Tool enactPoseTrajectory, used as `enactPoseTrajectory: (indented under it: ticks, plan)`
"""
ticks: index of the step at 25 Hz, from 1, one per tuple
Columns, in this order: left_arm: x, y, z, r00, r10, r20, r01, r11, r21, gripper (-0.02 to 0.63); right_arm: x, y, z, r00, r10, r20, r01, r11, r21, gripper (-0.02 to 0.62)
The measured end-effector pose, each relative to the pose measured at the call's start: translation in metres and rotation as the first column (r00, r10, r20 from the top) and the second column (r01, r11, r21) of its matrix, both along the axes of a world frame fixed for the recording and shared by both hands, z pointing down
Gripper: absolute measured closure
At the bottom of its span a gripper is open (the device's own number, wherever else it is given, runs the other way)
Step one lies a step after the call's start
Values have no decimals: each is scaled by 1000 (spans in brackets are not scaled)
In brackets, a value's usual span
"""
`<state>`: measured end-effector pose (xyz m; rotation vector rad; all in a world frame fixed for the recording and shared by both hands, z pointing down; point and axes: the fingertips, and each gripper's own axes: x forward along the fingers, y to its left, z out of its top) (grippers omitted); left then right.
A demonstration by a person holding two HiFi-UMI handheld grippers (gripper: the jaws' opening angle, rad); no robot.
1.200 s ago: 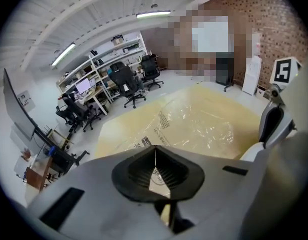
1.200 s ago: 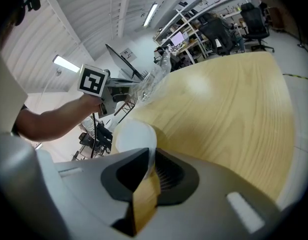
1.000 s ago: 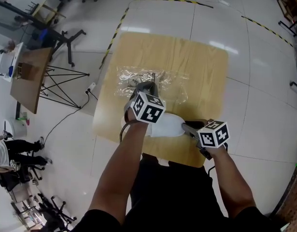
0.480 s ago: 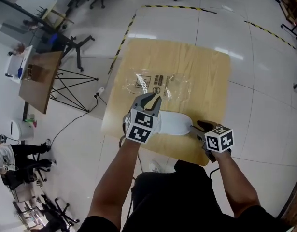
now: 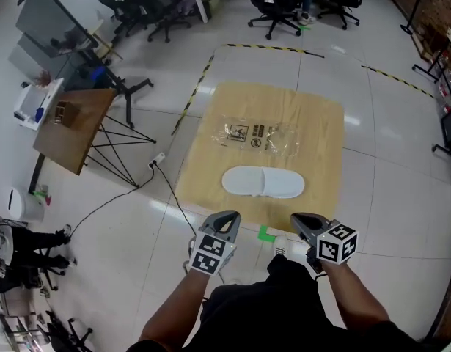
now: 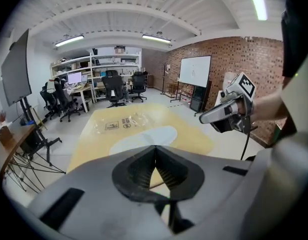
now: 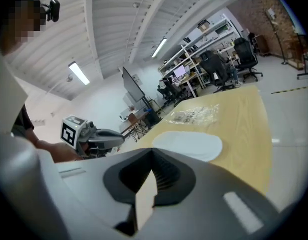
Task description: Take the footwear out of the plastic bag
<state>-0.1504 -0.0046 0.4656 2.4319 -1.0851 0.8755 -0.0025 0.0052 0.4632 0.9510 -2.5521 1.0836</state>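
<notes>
A person stands at the near edge of a wooden tabletop (image 5: 313, 108), seen from above, with a gripper in each hand.

On the left, the left gripper (image 5: 226, 217) hangs over the floor, just short of the tabletop's edge. Its jaws have just been closing and now meet, with nothing between them.

In the middle of the tabletop lies a pair of white slippers (image 5: 263, 182), side by side, flat and fully in the open. Just beyond them, and apart from them, lies the clear plastic bag (image 5: 258, 134). It is crumpled flat and looks empty, with its printed marks facing up.

On the right, the right gripper (image 5: 298, 220) is likewise held off the tabletop, its jaws also just closed together on nothing.

Both grippers point toward the tabletop but touch neither the slippers nor the bag. From this layout the footwear seems to be out of the bag already. The grippers are probably held clear because nothing is left to grasp.
</notes>
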Motion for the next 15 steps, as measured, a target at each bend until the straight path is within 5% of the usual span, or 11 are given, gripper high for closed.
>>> enactPoseTrajectory:
  ticks: [5, 15]
  plan:
    - [-39, 92, -9, 991, -3, -135, -5, 998, -56, 598, -40, 96, -25, 999, 36, 21, -37, 998, 41, 594]
    - [-107, 213, -13, 974, -61, -219, 38, 994, -107, 598, -67, 229, -47, 976, 201, -87, -199, 979, 32, 594]
